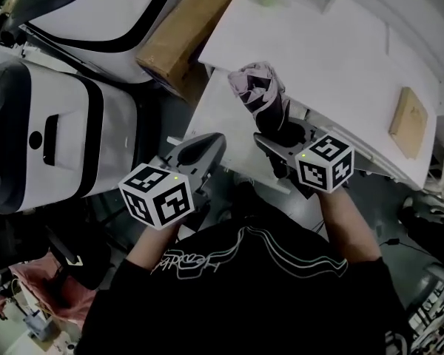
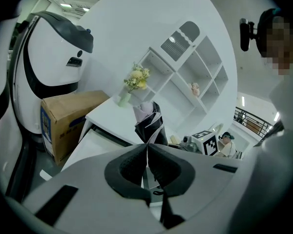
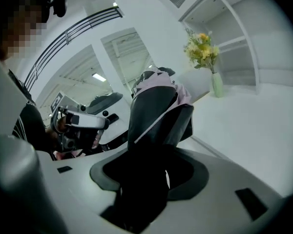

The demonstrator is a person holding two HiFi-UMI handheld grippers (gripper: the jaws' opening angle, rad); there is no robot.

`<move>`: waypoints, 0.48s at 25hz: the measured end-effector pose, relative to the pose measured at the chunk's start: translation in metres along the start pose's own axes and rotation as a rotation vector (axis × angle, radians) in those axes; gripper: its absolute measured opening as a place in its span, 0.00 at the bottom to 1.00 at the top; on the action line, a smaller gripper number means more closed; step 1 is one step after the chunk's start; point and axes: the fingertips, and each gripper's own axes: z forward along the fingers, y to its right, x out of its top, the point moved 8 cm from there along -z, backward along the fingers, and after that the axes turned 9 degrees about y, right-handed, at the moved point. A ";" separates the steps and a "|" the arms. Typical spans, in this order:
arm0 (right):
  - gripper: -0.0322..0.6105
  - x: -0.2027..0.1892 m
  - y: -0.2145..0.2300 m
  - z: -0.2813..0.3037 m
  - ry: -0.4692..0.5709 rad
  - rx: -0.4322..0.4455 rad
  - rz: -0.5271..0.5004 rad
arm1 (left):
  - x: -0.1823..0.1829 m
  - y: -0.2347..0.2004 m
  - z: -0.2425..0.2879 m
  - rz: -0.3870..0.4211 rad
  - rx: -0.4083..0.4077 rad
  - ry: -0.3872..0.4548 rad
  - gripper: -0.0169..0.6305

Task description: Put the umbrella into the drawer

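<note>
A folded black and pale pink umbrella point(image 1: 261, 95) stands upright over the near edge of the white desk point(image 1: 340, 65). My right gripper point(image 1: 281, 148) is shut on the umbrella's lower end point(image 3: 151, 130). My left gripper point(image 1: 207, 150) hangs left of it, jaws closed together with nothing between them. From the left gripper view the umbrella point(image 2: 149, 123) shows just beyond the closed jaws, above a pulled-out white drawer point(image 2: 95, 143) under the desk.
A cardboard box point(image 1: 181, 39) leans at the desk's left corner. White and black machines point(image 1: 66, 124) stand at left. A vase of flowers point(image 2: 132, 84) and a white shelf unit point(image 2: 185, 72) sit on the desk. A tan flat object point(image 1: 408, 120) lies far right.
</note>
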 end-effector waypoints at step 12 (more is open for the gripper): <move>0.39 -0.044 0.049 0.086 -0.298 -0.027 -0.243 | -0.002 -0.057 -0.002 -0.062 0.122 -0.008 0.06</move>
